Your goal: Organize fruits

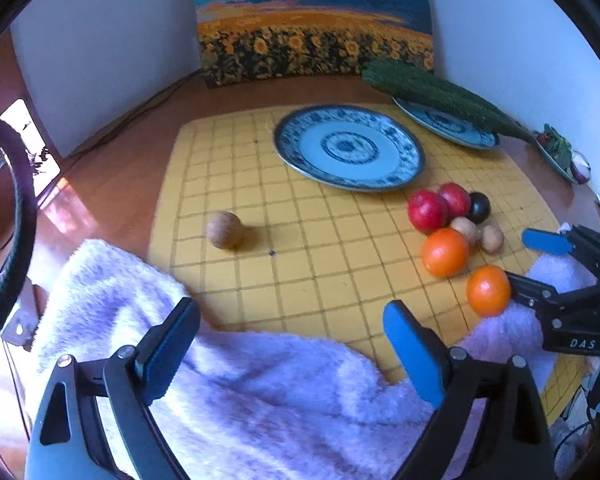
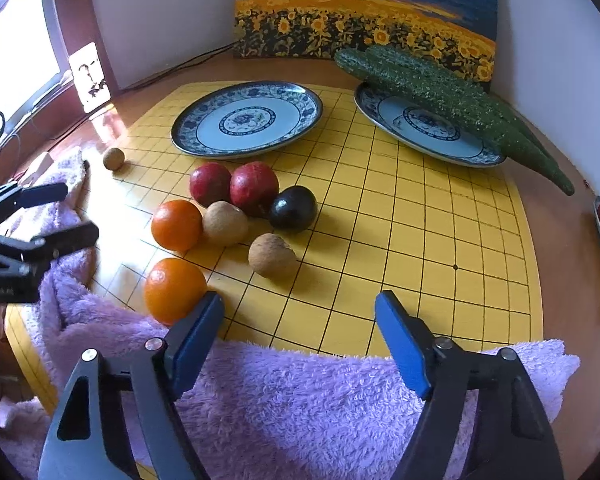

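Purple towelling [image 2: 300,392] was draped over the near edge of the gridded yellow mat [image 2: 420,240], beneath both grippers. Left gripper [image 1: 292,344] fingers were spread apart with nothing between them. Right gripper [image 2: 300,320] fingers were likewise apart and empty, one pad beside the nearest orange [image 2: 174,290]. From left to right, a lone brown fruit [image 2: 113,159], a loose cluster of fruits [image 2: 236,204] and an unfilled plate [image 2: 247,120] were observed; a second plate [image 2: 424,128] carried a green gourd [image 2: 452,108]. No fruit had been plated; sorting was judged barely begun.
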Demonstrator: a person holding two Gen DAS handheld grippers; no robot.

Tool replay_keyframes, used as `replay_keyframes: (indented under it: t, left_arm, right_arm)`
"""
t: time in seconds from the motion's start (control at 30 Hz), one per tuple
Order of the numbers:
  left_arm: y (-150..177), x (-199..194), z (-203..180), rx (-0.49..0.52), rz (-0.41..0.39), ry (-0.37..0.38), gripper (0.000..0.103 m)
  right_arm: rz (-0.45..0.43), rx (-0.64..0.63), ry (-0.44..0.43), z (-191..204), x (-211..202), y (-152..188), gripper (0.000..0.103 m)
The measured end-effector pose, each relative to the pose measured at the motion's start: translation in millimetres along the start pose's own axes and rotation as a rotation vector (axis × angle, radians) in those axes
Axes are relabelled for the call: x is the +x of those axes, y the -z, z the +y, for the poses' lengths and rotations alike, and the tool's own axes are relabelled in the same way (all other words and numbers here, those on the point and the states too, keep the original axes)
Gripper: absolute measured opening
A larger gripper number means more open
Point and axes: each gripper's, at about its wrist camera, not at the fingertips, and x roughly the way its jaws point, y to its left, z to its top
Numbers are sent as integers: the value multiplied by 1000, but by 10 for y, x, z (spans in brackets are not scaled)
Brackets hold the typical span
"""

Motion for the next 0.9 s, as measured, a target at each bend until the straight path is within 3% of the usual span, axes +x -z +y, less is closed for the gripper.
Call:
replay_keyframes:
  t: [0.33, 0.67, 0.9]
  left_arm:
    - [-148, 82, 266, -53, -5, -46, 93]
    - [-232, 255, 333, -60, 8, -35, 90]
    - [-274, 372, 331, -50, 14, -14, 85]
  right_arm:
    - [-4, 23, -5, 15, 8, -51, 72]
    - [0, 49, -4, 15, 43, -65, 68]
    - [2, 53, 18, 3, 59, -97, 59]
